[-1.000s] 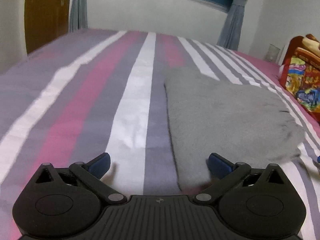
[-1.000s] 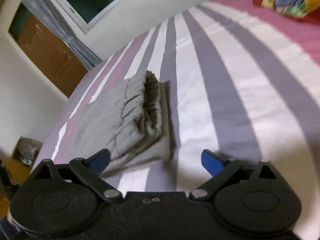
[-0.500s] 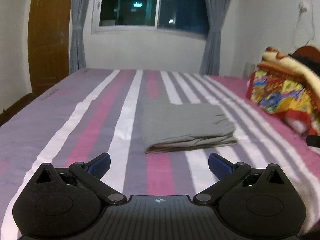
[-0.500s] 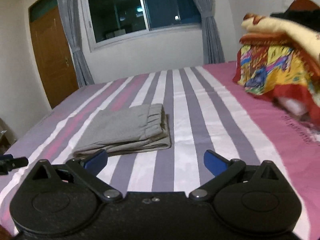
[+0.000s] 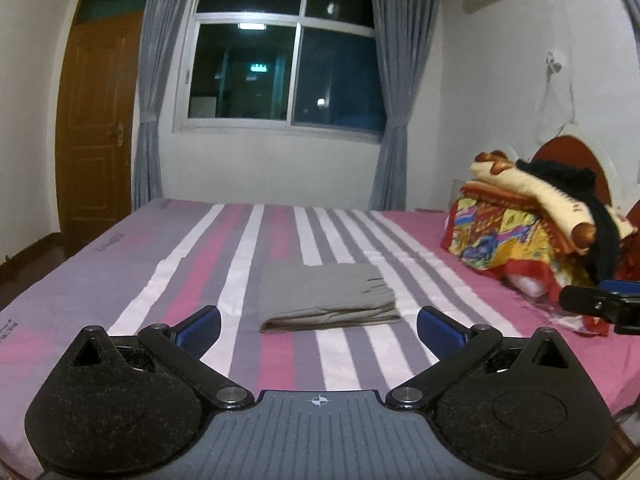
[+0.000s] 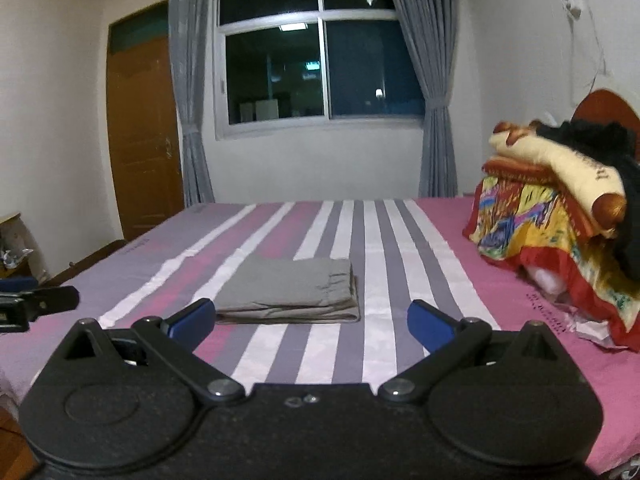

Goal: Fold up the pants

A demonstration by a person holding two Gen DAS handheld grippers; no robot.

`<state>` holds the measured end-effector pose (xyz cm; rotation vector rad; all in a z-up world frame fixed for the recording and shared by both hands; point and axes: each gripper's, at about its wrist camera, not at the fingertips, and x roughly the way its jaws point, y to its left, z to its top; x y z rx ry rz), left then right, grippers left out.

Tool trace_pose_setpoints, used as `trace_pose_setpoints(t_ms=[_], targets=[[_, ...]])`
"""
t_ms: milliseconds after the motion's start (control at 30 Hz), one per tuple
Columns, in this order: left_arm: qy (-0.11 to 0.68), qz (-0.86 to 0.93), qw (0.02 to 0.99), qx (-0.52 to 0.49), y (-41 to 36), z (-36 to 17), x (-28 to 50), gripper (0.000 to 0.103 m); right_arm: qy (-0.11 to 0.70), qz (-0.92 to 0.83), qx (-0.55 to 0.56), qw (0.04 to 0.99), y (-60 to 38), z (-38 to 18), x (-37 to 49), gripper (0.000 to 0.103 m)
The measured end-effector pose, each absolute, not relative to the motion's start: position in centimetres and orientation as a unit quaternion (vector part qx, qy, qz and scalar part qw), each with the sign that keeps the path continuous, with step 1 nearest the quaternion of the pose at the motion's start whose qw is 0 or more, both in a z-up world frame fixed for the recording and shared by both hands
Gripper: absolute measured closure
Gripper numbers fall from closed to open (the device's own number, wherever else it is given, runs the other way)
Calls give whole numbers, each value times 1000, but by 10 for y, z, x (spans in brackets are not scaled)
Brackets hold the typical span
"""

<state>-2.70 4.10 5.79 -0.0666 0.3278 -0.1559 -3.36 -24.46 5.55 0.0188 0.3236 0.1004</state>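
The grey pants point(image 5: 326, 298) lie folded in a flat rectangle on the striped bed point(image 5: 160, 280), with the waistband at the right. They also show in the right wrist view point(image 6: 290, 290). My left gripper point(image 5: 318, 326) is open and empty, held back from the pants near the bed's front edge. My right gripper point(image 6: 310, 322) is open and empty, also well back from the pants. Each gripper shows at the edge of the other's view, the right one point(image 5: 600, 306) and the left one point(image 6: 36, 304).
A pile of colourful blankets and dark clothes point(image 5: 536, 232) sits at the right by the red headboard point(image 6: 604, 110). A window point(image 5: 280, 64) with grey curtains is behind the bed. A brown door point(image 5: 96, 136) is at the left.
Both grippers have pulled back and up from the pants, from close over the cloth to the bed's front edge. The pants stay folded on the bed.
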Motion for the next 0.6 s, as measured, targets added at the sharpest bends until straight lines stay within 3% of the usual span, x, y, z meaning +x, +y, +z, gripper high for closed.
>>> trace_pose_setpoints(t_ms=[233, 600], targets=[[136, -84, 985, -59, 54, 70, -91, 0, 144, 44, 7, 989, -232, 65, -70, 0], [138, -80, 986, -56, 61, 69, -88, 0, 151, 35, 1, 988, -221, 57, -56, 0]])
